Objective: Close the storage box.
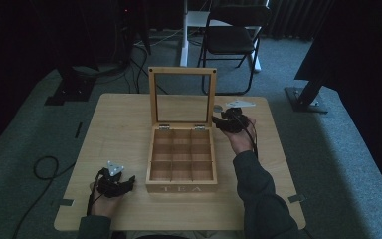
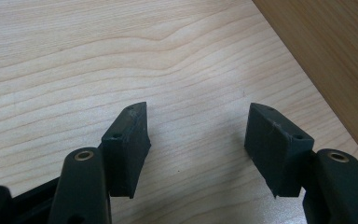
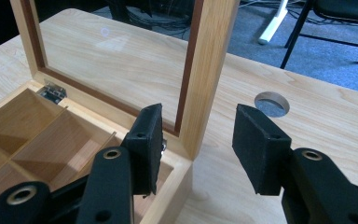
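Observation:
A wooden tea box (image 1: 181, 189) stands mid-table, its compartments empty and its glass-paned lid (image 1: 181, 70) raised upright. My left gripper (image 1: 129, 181) rests low on the table to the left of the box's front corner. In the left gripper view its jaws (image 2: 198, 126) stand open over bare wood, with the box's side wall (image 2: 326, 60) at the right. My right gripper (image 1: 218, 122) is at the lid's right edge. Its jaws (image 3: 198, 126) are open, one on each side of the lid's right frame post (image 3: 209, 70), and neither pad presses on it.
A round cable hole (image 3: 271, 103) lies in the table just behind the right gripper. A grey plate (image 1: 240, 103) sits near the table's back right edge. A black chair (image 1: 231, 35) and stand bases are on the carpet beyond, and a cable (image 1: 45, 167) loops at the left.

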The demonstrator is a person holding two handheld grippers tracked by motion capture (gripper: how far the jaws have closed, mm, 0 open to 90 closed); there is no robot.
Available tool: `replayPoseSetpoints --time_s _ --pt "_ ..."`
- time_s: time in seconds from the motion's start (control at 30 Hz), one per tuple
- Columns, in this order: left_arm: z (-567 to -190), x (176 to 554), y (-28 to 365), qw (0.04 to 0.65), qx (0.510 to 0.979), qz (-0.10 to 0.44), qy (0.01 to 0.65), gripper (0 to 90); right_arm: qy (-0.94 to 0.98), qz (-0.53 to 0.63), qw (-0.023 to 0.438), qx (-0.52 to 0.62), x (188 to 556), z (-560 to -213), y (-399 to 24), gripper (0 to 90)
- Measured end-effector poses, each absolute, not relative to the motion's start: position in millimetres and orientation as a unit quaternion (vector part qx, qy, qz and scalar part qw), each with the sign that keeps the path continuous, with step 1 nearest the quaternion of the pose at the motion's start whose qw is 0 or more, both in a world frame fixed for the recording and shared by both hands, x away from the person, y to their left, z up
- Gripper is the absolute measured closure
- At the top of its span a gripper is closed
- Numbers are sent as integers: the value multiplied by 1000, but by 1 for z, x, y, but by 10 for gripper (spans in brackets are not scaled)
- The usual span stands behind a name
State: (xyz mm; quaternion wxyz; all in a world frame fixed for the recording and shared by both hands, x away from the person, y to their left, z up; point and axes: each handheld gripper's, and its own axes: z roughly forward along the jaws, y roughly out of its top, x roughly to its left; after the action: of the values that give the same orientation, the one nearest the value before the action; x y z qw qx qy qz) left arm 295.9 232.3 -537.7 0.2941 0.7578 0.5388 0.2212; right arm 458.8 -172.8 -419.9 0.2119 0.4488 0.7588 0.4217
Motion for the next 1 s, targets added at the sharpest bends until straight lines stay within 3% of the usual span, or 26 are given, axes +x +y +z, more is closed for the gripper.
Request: replayPoseSetpoints --time_s 0.53,1.0 --pt "-538 296 233 293 758 220 539 398 768 422 219 429 493 -413 -160 454" --pt "-538 296 233 293 757 220 541 396 767 446 207 411 517 -408 -153 471"
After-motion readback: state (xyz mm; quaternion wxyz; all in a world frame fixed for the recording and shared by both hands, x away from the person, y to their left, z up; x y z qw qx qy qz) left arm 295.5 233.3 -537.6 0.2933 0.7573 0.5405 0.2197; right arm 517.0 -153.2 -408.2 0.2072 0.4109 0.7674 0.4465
